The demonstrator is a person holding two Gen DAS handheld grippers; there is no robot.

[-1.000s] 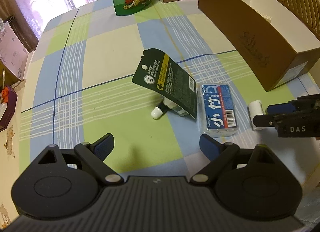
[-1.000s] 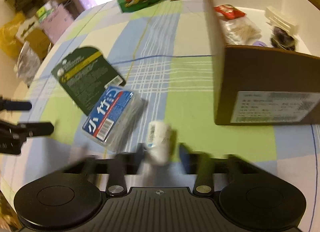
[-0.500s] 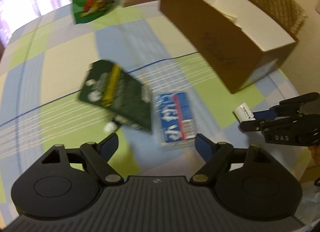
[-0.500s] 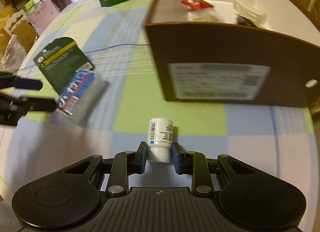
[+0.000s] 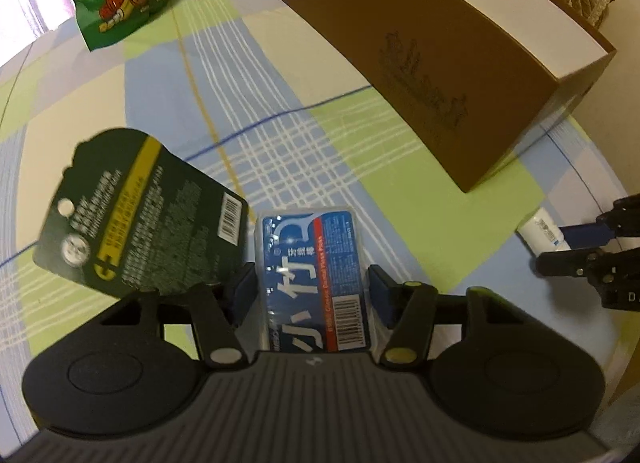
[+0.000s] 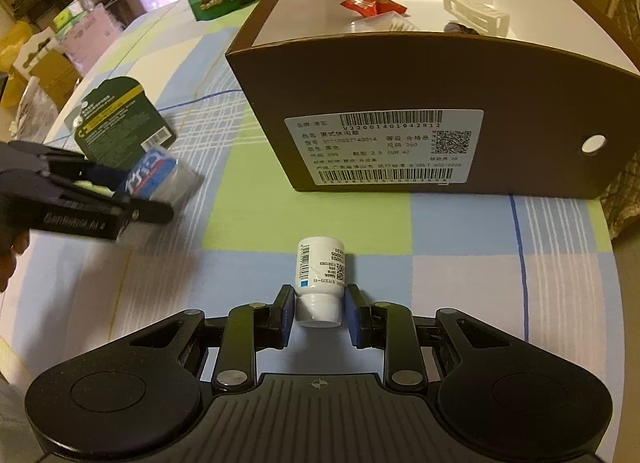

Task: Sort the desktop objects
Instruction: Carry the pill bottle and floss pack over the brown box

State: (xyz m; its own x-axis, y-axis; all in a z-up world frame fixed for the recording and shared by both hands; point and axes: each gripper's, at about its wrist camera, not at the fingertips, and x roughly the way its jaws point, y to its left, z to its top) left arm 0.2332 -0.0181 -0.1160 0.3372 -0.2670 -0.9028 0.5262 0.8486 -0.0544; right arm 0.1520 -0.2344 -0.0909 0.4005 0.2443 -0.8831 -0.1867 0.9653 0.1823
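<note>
i'm mid-pickup on both sides, sorting loose items off the counter (image 5: 280,75) into the brown box (image 6: 400,75). on the left, the dark green blister card (image 5: 148,215) lies on the checked cloth, its edge right against the blue floss pack (image 5: 312,275). my left gripper (image 5: 310,295) has come over that pack, which sits between the fingers, and the jaws are closing; i can still see a sliver of gap on each side, so i judge the pads aren't pressing yet. next i need to finish the squeeze without catching the card's corner, then lift straight up. moving right, my right gripper (image 6: 318,313) is clamped narrowly on the cap end of the small white bottle (image 6: 320,275), which points away from me toward the box's labelled end wall. the box stands open near the counter's far right corner, with a red wrapper (image 6: 372,5) and a white plastic piece (image 6: 476,13) already inside. the bottle needs raising over that wall before release.
</note>
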